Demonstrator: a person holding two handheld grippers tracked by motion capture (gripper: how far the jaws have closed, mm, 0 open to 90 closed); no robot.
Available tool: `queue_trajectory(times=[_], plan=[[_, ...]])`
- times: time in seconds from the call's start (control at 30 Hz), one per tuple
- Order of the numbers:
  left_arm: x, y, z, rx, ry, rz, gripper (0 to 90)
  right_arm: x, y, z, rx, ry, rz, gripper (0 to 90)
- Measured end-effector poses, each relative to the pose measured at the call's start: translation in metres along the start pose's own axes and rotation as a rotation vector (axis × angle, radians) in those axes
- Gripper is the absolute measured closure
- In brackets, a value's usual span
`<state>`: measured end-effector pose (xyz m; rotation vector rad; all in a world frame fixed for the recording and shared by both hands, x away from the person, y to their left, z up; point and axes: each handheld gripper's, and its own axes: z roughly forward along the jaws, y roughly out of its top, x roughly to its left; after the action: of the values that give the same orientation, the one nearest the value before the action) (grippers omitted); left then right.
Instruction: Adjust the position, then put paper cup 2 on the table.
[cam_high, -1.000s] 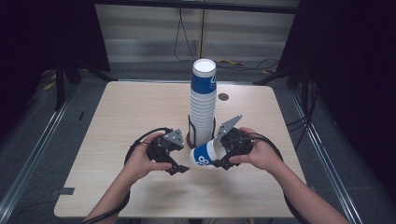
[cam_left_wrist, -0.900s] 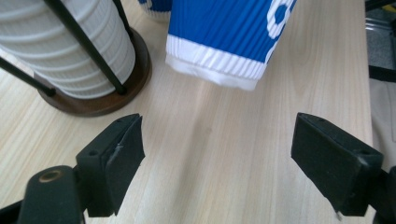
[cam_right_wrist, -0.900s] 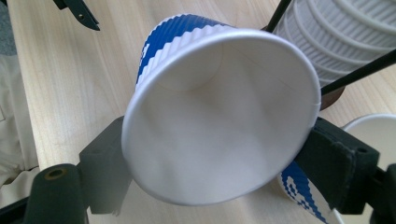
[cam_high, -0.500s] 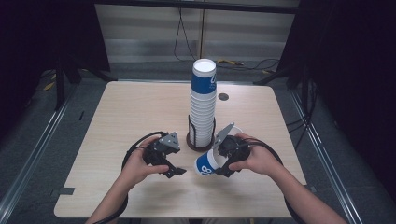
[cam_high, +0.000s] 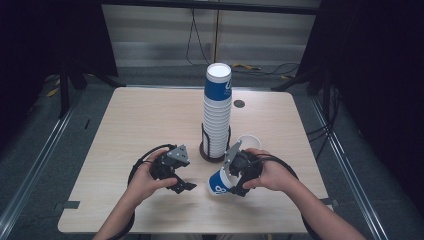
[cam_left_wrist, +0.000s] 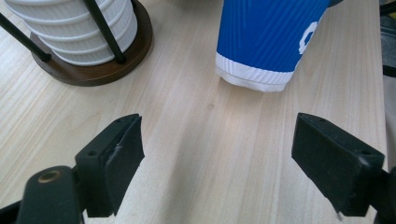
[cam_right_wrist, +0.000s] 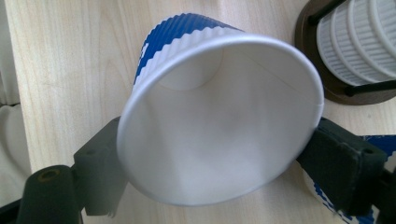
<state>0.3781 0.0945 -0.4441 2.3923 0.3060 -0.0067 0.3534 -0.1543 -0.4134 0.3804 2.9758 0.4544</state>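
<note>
Nearest the bottom edge of the high view, the person's two forearms come in and end in hands on the two grippers, set side by side just below the frame's centre. At lower left of centre the left gripper (cam_high: 182, 186) lies low over the table (cam_high: 125, 130), its jaws standing wide apart with bare wood between them; in the left gripper view the two black pads frame an empty stretch of tabletop. To its right, at lower centre, the right gripper (cam_high: 231, 186) has a blue paper cup (cam_high: 220, 183) between its jaws. That cup is tilted, its white-banded base down toward the table and its white mouth up toward the hand. In the right gripper view the open rim (cam_right_wrist: 219, 119) spans the gap from one pad to the other, and the jaws have just been opening; whether the pads still press on the cup wall is hard to judge, since the rim hides the contact, though it appears held. In the left gripper view the cup's base sits at upper centre, close over the wood. Farther up, at the frame's middle, a tall stack of cups (cam_high: 217, 117) stands upright in a dark round holder (cam_high: 210, 155), just beyond the grippers.
</note>
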Motion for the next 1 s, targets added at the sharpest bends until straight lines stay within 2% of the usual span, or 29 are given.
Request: queue_trajectory(times=[0.23,0.47,0.53,0.6,0.73,0.87,0.93,1.0], plan=[[0.0014,-0.0009,0.0004,-0.002,0.003,0.003,16.6,0.0017,0.0025,-0.0021,-0.019,0.005,-0.028,14.9],[0.001,-0.0003,0.0003,-0.007,0.002,0.005,16.7,0.004,0.0011,-0.0042,-0.019,-0.004,-0.04,14.7],[0.0009,-0.0002,0.0002,-0.005,0.002,0.006,16.6,0.0056,0.001,-0.0038,-0.019,-0.002,-0.028,14.5],[0.0014,0.0,-0.0002,0.001,0.005,0.008,16.6,0.0052,0.0018,-0.003,-0.024,-0.001,-0.052,14.3],[0.0005,-0.0018,-0.0007,-0.006,0.009,-0.008,16.7,0.0062,0.0028,-0.0032,-0.019,0.0,-0.035,14.1],[0.0018,-0.0037,-0.0004,0.008,0.008,0.004,16.7,0.0062,0.0037,-0.0028,-0.024,-0.001,-0.041,13.9],[0.0007,-0.0039,-0.0006,-0.003,0.015,-0.011,16.6,0.0064,0.0041,-0.0024,-0.029,-0.001,-0.037,13.7],[0.0009,-0.0035,-0.0013,0.001,0.011,-0.003,16.7,0.0063,0.0041,-0.0024,-0.03,-0.002,-0.039,13.6]])
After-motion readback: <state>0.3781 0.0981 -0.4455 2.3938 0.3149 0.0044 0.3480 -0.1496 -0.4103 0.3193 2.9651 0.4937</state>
